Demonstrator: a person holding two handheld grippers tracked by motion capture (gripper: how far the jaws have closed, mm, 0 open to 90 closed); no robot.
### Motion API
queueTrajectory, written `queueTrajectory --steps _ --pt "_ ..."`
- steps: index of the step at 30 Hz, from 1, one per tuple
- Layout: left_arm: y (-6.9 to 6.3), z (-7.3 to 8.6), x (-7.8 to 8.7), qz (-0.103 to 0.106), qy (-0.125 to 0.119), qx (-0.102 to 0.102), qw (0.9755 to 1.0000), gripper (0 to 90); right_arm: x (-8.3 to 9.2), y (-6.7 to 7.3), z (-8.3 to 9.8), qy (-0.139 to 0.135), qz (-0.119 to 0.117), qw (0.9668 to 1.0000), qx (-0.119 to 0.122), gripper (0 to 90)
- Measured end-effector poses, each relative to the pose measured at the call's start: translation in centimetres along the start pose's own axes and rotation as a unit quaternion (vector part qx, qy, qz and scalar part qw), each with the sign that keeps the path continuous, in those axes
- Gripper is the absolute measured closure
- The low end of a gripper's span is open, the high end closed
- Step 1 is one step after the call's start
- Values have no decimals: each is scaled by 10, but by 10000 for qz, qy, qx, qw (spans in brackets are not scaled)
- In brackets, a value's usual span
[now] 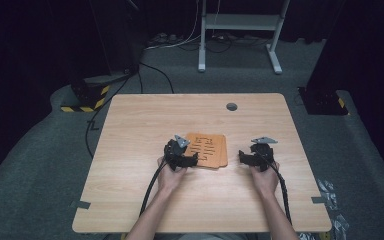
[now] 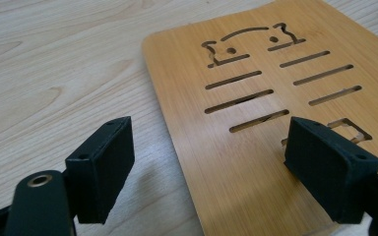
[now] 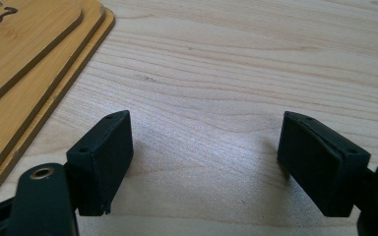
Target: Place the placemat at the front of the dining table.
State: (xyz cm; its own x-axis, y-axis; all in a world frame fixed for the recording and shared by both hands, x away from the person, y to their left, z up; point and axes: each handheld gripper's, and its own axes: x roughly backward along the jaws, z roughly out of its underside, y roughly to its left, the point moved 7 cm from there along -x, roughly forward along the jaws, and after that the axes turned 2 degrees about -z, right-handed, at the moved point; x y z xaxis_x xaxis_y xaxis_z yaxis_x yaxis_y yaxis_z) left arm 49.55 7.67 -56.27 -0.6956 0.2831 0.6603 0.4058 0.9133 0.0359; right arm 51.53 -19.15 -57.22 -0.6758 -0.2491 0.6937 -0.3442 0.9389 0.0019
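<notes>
Stack of thin bamboo boards lies flat near the table centre, at about 1 o'clock from your left gripper and 9 o'clock from your right gripper.

Left gripper view: jaws spread wide, nothing between the pads; one stands over bare table, the other over the top board, straddling its near long edge. Right gripper view: jaws also released, empty, over bare wood; the stack's rounded corner sits at 10 o'clock, three layers showing.

Handling, as a judgement: boards look stiff, light, smooth-faced, so likely slippery under the pads. The cut-out slots weaken the middle; don't pinch there. Lying flush, the top board offers little purchase. Take it at an edge or corner, sliding it off the stack for a lip.
</notes>
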Motion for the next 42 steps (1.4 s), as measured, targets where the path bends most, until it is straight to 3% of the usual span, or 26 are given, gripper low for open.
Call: queueTrajectory --steps 8,16,22,25,29,36,42 --pt "6 1 8 33 -143 -23 9999 188 0 0 0 0 -2 10000 -33 210" --pt "27 6 17 -103 -223 279 9993 199 0 1 0 2 -4 10000 -38 210" --pt "38 12 20 -190 -224 358 9989 232 0 0 0 4 1 10000 -16 210" --pt "39 17 19 -223 -143 321 9991 249 0 0 0 2 4 10000 -9 210" --pt "39 19 19 -216 -179 404 9988 254 0 0 0 4 1 10000 -18 210" --pt "37 19 19 -222 -217 277 9991 260 0 0 0 5 4 10000 -21 210" --pt "37 20 19 -165 -255 314 9990 259 0 1 0 -13 8 10000 -81 210"
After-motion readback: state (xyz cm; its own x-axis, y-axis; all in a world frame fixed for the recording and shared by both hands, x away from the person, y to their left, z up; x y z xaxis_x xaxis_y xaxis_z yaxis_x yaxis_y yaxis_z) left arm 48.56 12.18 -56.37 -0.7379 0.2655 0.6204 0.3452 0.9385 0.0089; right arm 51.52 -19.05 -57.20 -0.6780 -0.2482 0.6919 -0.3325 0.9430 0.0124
